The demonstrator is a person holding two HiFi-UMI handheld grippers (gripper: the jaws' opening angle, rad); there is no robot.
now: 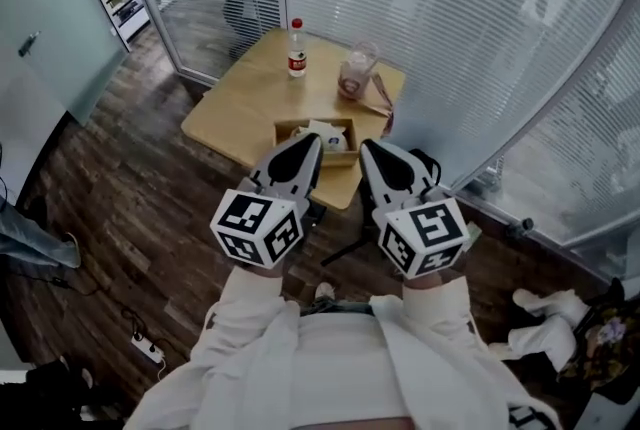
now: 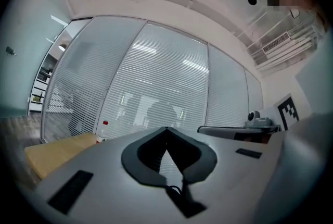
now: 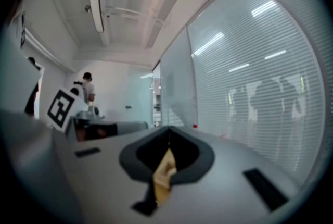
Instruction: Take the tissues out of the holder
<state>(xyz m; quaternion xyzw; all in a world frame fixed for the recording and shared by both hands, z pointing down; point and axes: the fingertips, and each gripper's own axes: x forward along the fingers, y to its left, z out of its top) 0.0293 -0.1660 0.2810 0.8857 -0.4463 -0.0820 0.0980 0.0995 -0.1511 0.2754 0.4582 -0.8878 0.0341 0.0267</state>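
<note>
A low wooden tissue holder (image 1: pixel 340 156) with white tissues (image 1: pixel 325 130) in it stands at the near edge of a small wooden table (image 1: pixel 240 108). I stand on the floor short of the table, both grippers held level and pointing at it. From the head view my left gripper (image 1: pixel 314 140) and right gripper (image 1: pixel 366 144) overlap the holder, one at each side. In the left gripper view the left gripper (image 2: pixel 166 128) has its jaw tips together, nothing between them. The right gripper (image 3: pixel 168 128) is shut too, with tan wood showing through the slit below its tips.
A red-capped bottle (image 1: pixel 296 49) and a clear plastic cup in a bag (image 1: pixel 356 73) stand at the table's far side. Glass walls with blinds (image 1: pixel 480 28) close in behind and to the right. A power strip (image 1: pixel 147 349) and white cloth (image 1: pixel 545 323) lie on the wooden floor.
</note>
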